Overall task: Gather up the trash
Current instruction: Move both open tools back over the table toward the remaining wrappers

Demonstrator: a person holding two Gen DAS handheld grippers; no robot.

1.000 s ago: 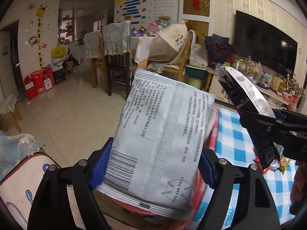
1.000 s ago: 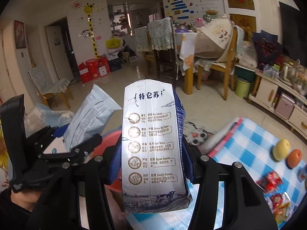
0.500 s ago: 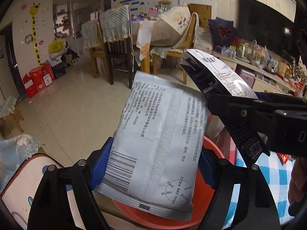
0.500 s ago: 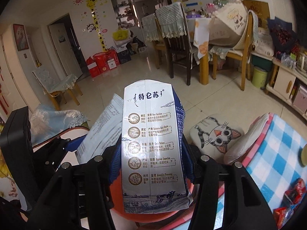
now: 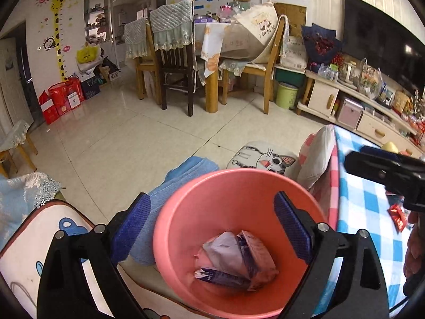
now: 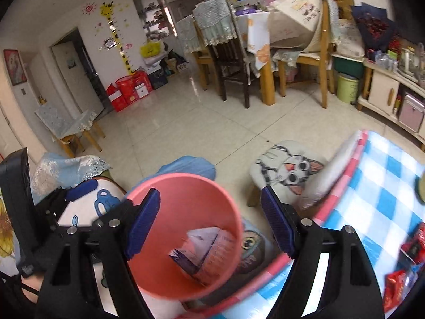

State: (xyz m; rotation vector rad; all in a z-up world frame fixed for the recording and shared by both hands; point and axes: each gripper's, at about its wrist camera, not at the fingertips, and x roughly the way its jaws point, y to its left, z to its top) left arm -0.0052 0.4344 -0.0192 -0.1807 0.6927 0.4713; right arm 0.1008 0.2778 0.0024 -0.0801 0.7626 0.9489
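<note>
Trash packets (image 5: 236,260) lie crumpled at the bottom of the pink bin (image 5: 202,194), directly below and between the blue pads of both tongs. Left tongs (image 5: 211,226) hang released over the bin's mouth, their jaws having just been opening, with nothing between them. Right tongs (image 6: 209,226) are likewise released and empty, their jaws having just been opening, one pad over the bin's rim. Beside the right tongs runs the blue checked table (image 6: 377,186), with a cat-face stool (image 6: 289,170) just beyond.
</note>
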